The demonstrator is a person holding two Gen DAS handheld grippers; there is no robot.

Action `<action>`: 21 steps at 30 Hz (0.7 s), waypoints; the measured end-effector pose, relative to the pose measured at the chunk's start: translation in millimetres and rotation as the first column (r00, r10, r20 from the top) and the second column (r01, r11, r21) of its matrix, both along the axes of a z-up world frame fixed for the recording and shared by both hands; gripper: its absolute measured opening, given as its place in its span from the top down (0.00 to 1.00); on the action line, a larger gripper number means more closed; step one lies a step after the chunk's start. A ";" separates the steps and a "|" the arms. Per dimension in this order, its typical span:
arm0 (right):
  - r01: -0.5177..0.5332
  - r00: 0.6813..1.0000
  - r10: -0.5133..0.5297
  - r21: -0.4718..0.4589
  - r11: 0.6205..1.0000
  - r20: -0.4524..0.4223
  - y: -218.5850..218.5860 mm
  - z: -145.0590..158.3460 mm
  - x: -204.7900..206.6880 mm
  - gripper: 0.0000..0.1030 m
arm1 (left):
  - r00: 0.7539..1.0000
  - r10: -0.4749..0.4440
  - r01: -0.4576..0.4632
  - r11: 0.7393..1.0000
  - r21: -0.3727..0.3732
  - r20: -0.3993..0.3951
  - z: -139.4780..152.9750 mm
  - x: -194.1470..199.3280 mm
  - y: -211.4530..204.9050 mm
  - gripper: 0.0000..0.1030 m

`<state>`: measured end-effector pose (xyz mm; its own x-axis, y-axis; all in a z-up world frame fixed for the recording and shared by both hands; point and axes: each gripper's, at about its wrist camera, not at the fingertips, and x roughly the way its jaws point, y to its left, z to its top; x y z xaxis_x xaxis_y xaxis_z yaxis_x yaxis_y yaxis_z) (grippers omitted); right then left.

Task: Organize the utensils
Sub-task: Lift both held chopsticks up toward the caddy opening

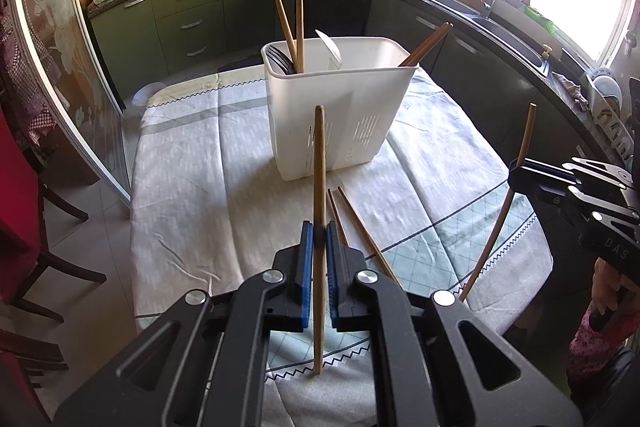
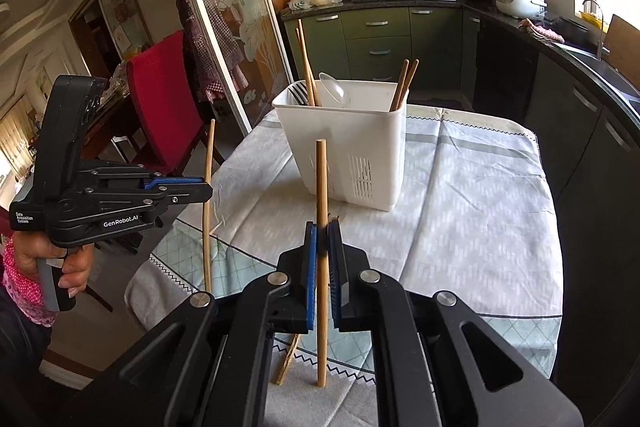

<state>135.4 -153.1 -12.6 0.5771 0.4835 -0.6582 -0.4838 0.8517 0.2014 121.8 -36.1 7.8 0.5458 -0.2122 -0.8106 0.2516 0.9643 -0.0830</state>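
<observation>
Two grippers, each pinching one upright chopstick: the left gripper (image 1: 319, 239) clamps a chopstick (image 1: 319, 187); the right gripper (image 2: 322, 243) clamps another chopstick (image 2: 321, 195); two more chopsticks (image 1: 360, 231) lie loose on the cloth near the left gripper; beyond them a white caddy (image 1: 340, 115) holds four chopsticks, forks and a spoon. It stands toward the far side of the table (image 1: 192, 187), covered in a pale patterned cloth; green kitchen cabinets (image 1: 188, 23) line the far wall.
</observation>
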 end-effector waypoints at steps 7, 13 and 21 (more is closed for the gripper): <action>-0.007 0.999 0.007 0.015 1.000 0.035 -12.2 8.5 -7.7 0.94 | 1.000 -0.002 0.002 1.000 -0.001 0.028 11.7 -6.0 -1.6 0.94; -0.011 0.997 0.009 0.031 0.999 0.072 -17.3 21.5 -14.6 0.94 | 0.998 -0.016 0.017 1.000 -0.003 0.061 24.6 -5.6 -6.6 0.94; -0.006 0.995 0.002 0.042 0.999 0.097 -24.0 33.6 -16.8 0.94 | 0.991 -0.042 0.043 0.999 -0.012 0.125 60.9 4.0 -21.5 0.94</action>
